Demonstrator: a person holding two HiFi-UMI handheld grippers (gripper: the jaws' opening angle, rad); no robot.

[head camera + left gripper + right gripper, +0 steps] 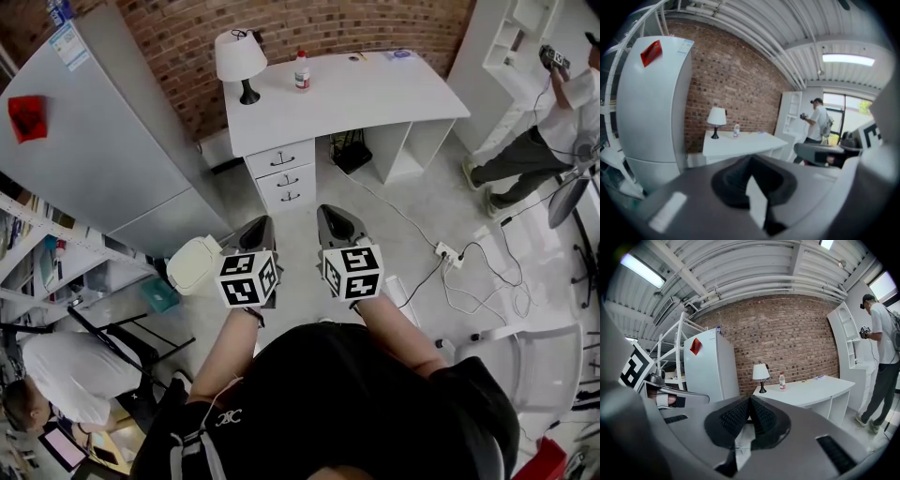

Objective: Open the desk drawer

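Nearest the wearer, the left tool point(263, 223) and the right tool point(331, 216) are held side by side over bare floor, both aimed forward at the desk. In each gripper view the ribbed pads meet at the tip, so both tools are fully closed with nothing between them. The task's thing, a stack of three drawers point(285, 178), sits under the left end of the white surface point(375, 94), well apart from both tools. All three fronts are flush, so the step in hand is judged to be the approach. To do it well, one tool should part its jaws before arrival and come in level with a chosen handle, such as that of the top drawer point(281, 159). It should then close across the handle's bar and pull straight back along the drawer's travel, with no sideways drag. On the surface stand a lamp point(240, 56) and a bottle point(301, 70), with the brick wall point(187, 37) behind. Only the head view shows the drawers and their handles; in both gripper views the tool bodies hide the drawer stack. Those views alone show the jaw contact, the ceiling pipes point(754, 287) and a second person point(883, 357) standing upright by the shelving.
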